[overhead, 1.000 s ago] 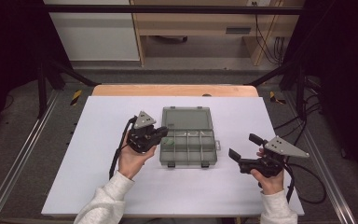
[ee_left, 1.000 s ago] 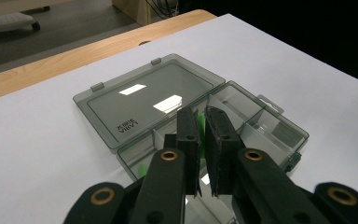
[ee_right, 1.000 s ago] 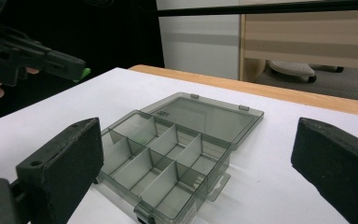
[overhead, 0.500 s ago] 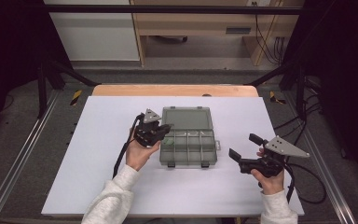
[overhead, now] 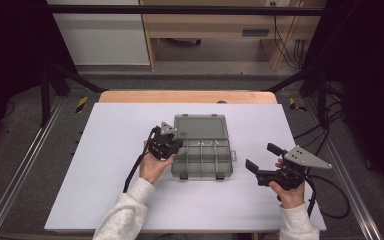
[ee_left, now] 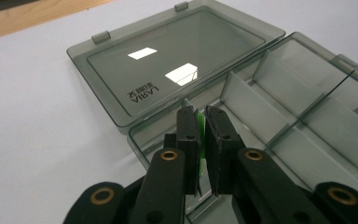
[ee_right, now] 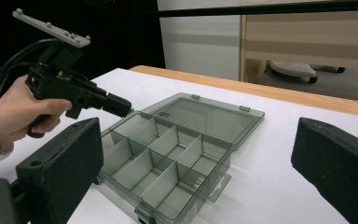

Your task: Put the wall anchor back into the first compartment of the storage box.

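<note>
Nearest, the right gripper [overhead: 260,161] is held at the near right of the table [overhead: 105,150], well apart from the box [overhead: 202,160], with its jaws spread wide and nothing between them. It is judged to pose little risk where it is, though its cable [overhead: 325,200] is looped close to the table's right edge and could be snagged.

Further in, the left gripper [ee_left: 204,122] is closed on a thin green piece [ee_left: 200,135], and is poised just over the box's left end, above the corner compartment beside the hinge. Several slips are judged possible from here. If the jaws are opened too high, the piece could be bounced off a divider [ee_left: 247,109] into a neighbouring compartment or onto the table. If the gripper is lowered carelessly, the wall could be struck and the light box shoved, since nothing is holding it down.

Beyond, the lid [ee_left: 177,65] is laid flat on the table on the far side.

Most of the green piece is hidden by the pads, so its shape cannot be told. Whether the jaws touch the rim cannot be told either.
</note>
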{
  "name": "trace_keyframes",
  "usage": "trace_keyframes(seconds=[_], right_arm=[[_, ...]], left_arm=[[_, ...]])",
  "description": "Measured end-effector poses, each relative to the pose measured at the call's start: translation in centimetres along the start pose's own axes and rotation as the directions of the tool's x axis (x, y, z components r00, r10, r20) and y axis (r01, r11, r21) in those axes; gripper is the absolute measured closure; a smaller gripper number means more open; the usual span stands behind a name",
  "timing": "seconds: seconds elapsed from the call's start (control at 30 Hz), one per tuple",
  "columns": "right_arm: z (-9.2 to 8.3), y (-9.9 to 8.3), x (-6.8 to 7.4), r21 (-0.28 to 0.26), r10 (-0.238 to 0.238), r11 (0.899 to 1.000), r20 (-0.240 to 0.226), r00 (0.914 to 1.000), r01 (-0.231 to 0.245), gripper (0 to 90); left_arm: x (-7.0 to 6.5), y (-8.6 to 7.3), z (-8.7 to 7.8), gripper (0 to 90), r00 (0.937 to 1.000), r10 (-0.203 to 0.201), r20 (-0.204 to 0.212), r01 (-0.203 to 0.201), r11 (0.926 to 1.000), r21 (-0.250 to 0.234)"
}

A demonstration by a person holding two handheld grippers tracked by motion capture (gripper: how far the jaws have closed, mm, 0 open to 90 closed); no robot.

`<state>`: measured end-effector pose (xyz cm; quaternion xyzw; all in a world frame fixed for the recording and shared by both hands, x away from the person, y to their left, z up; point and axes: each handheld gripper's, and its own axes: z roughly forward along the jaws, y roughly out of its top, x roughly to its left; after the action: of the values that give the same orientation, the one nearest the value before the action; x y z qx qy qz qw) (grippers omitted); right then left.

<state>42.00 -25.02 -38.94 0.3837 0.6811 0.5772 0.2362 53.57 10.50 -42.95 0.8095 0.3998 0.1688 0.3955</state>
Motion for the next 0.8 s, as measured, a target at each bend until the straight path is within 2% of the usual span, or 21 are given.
trace_keyframes(seconds=[0.2, 0.37, 0.5, 0.73, 0.8], right_arm=[[0.1, 0.0, 0.0, 0.003, -0.001, 1.0, 0.001, 1.0, 0.001, 2.6], [0.0, 0.0, 0.0, 0.001, -0.002, 1.0, 0.002, 1.0, 0.002, 2.6], [0.1, 0.0, 0.1, 0.002, 0.0, 1.0, 0.0, 1.0, 0.0, 2.6], [0.0, 0.0, 0.1, 0.001, -0.001, 1.0, -0.001, 1.0, 0.001, 2.6], [0.1, 0.0, 0.1, 0.003, -0.001, 1.0, -0.001, 1.0, 0.001, 2.6]], left_arm=[[0.1, -0.5, 1.1, 84.1, 0.9999, -0.004, -0.012, 0.004, 0.9994, 0.035], [0.0, -0.7, 1.4, 84.0, 0.9998, 0.007, -0.019, -0.006, 0.9987, 0.051], [0.2, -0.8, 1.7, 83.8, 0.9998, -0.003, -0.021, 0.004, 0.9979, 0.065], [0.1, -0.6, 1.3, 79.1, 0.9999, -0.006, -0.01, 0.006, 0.9985, 0.054], [0.1, -0.3, 0.5, 77.3, 0.9998, -0.021, 0.002, 0.021, 0.9994, 0.029]])
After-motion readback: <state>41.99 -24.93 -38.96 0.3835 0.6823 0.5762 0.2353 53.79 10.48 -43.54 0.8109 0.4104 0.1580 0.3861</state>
